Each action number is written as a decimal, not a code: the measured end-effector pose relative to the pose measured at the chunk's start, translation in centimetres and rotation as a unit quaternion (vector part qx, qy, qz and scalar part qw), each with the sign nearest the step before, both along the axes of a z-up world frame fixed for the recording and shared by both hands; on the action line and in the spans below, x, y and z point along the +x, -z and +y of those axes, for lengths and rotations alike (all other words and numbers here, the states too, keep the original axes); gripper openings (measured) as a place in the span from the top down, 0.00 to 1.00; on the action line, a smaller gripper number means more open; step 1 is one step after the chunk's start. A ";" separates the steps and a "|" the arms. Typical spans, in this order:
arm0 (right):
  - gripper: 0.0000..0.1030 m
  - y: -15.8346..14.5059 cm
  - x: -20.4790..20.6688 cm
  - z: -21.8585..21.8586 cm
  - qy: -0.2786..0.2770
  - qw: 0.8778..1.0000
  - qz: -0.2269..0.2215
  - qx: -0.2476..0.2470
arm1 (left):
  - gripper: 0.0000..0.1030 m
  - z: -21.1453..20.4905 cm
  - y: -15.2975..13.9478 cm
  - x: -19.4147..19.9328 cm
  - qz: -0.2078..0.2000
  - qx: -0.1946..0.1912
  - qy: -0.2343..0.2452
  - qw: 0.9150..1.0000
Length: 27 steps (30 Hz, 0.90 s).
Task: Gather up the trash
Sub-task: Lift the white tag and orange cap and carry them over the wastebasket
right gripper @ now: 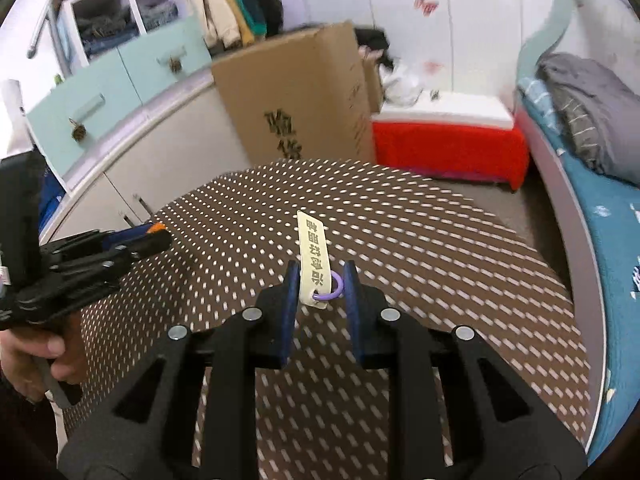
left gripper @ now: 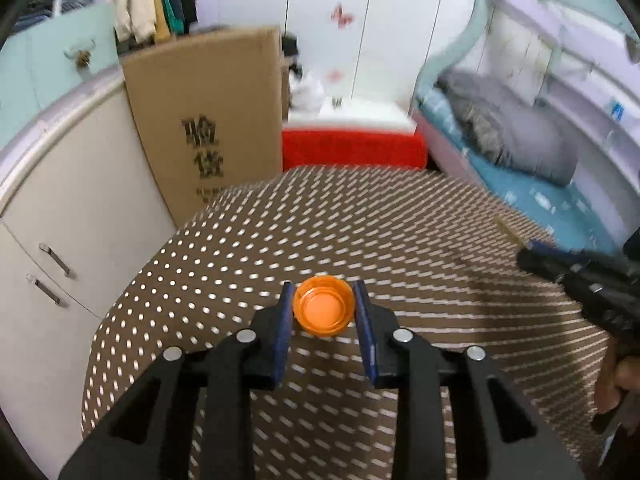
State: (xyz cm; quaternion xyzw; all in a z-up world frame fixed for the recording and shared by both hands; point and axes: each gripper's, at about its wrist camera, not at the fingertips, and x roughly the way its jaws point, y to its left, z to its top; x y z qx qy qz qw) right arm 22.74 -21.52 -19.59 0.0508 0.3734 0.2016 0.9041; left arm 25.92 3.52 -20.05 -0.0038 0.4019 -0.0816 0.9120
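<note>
An orange bottle cap (left gripper: 324,310), open side towards the camera, sits between the blue pads (left gripper: 282,320) of my left gripper (left gripper: 322,294), which is shut on it above the brown dotted tablecloth (left gripper: 360,220). My right gripper (right gripper: 322,276) is shut on a cream paper tag (right gripper: 313,254) with printed characters and a purple ring (right gripper: 334,290); the tag sticks out forward past the fingertips. In the left wrist view the right gripper (left gripper: 532,258) shows at the right edge. The right wrist view has the left gripper (right gripper: 154,240) at its left, held by a hand (right gripper: 36,356).
A tall cardboard box (left gripper: 208,128) stands beyond the table's far left edge, next to a red box with a white top (left gripper: 352,148). White cabinets (left gripper: 80,200) run along the left. A bed with a grey blanket (left gripper: 512,128) lies to the right.
</note>
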 end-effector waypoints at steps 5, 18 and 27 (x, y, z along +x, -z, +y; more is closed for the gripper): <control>0.78 -1.3 -5.7 -4.5 0.025 1.000 -0.010 0.010 | 0.72 -4.6 -2.2 -6.7 -0.029 -0.032 0.009 0.999; 0.78 -3.0 -13.3 -20.3 0.165 0.984 -0.055 0.038 | 0.72 -21.2 -4.4 -13.4 -0.052 -0.040 0.135 0.989; 0.78 3.4 -13.6 -30.7 0.255 0.965 0.013 0.053 | 0.72 -32.7 -2.2 -12.5 -0.016 -0.031 0.214 0.976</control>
